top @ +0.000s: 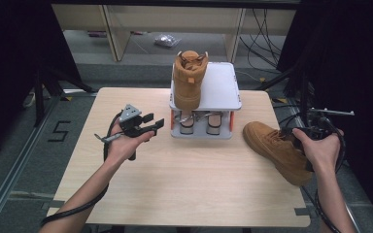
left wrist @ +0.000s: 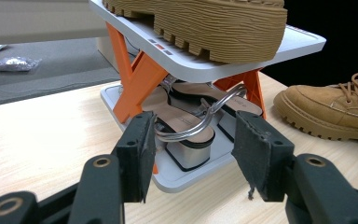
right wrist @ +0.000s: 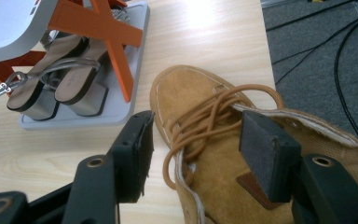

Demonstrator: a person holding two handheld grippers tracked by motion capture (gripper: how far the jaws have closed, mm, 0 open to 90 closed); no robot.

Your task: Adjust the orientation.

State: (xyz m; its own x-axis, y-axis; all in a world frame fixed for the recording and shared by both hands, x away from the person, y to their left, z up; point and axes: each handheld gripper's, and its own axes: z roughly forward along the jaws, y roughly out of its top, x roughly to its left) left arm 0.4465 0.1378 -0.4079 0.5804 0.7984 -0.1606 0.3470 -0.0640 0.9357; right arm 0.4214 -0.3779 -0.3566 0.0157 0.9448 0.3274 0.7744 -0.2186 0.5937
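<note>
A tan lace-up boot point(top: 272, 148) lies on the table at the right, toe toward the rack. My right gripper point(right wrist: 200, 149) stands open astride its laced collar: one pad is outside the boot and clear of it, the other is over the opening. The matching boot point(top: 189, 80) stands on the top shelf of a white and orange shoe rack point(top: 221, 87). A pair of silver-heeled sandals point(left wrist: 182, 123) sits on the lower shelf. My left gripper point(top: 155, 121) is held just left of the rack, open and empty, pointing at the sandals.
The table's right edge point(top: 291, 160) runs close under the lying boot, with cables on the floor beyond it. A wooden shelf unit point(top: 121, 29) and a plastic bag point(top: 166, 40) lie behind the table. Bare tabletop point(top: 184, 179) spreads in front of the rack.
</note>
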